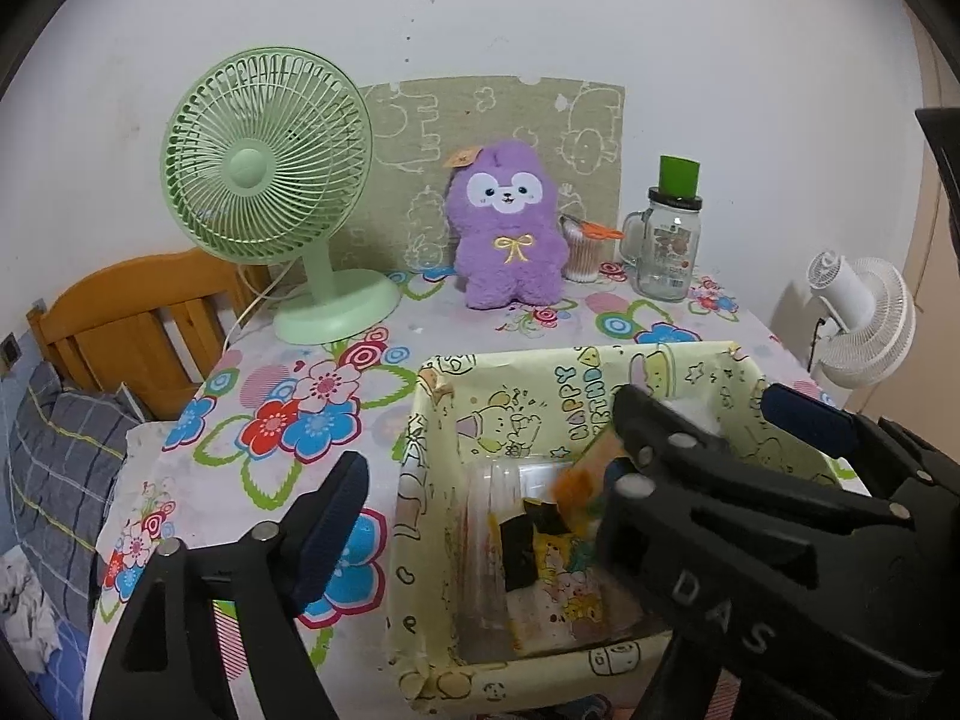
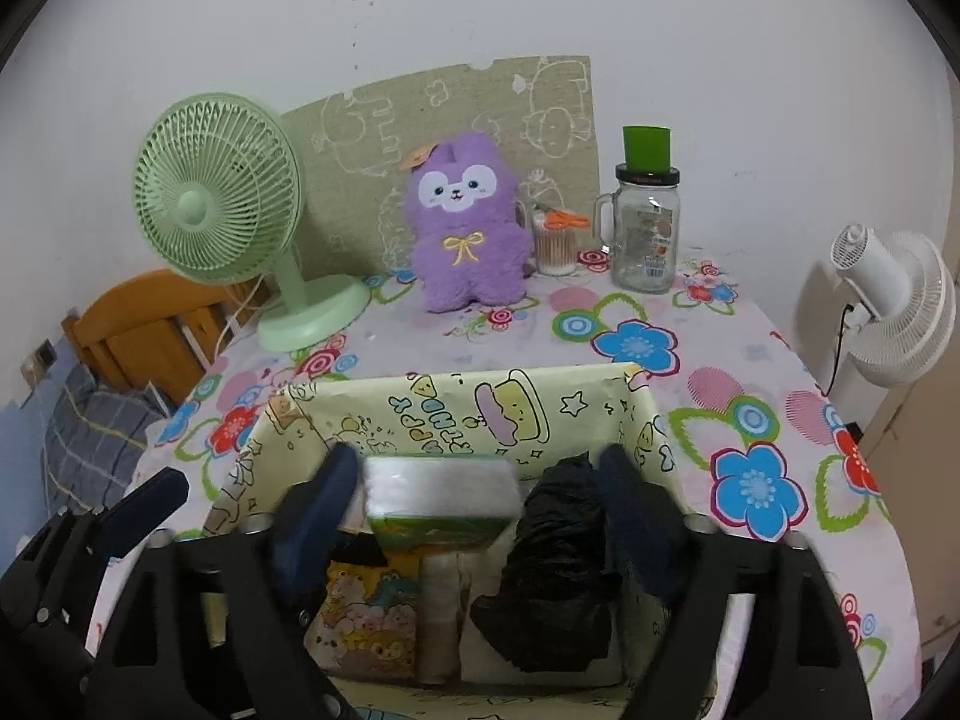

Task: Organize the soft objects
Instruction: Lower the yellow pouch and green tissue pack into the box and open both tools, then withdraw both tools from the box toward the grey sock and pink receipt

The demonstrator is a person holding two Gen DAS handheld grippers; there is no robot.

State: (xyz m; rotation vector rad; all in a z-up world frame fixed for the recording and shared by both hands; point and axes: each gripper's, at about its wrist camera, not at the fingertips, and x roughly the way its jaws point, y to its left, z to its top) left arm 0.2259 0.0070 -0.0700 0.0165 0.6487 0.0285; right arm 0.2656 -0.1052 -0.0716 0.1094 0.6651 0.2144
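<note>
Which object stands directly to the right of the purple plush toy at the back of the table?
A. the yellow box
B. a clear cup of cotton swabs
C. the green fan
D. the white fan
B: the cup of cotton swabs stands right beside the purple plush toy, before the glass jar.

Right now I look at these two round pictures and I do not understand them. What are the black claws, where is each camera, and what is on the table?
No robot here: a person holds a two-finger gripper in each hand, each with a wide-angle camera looking along its fingers. One picture is from the left gripper, one from the right gripper. Both are open, over a paper-lined box. A tissue pack is in the right one's opening, not clamped. Behind stand a green fan, a purple plush toy and a glass jar.
</note>
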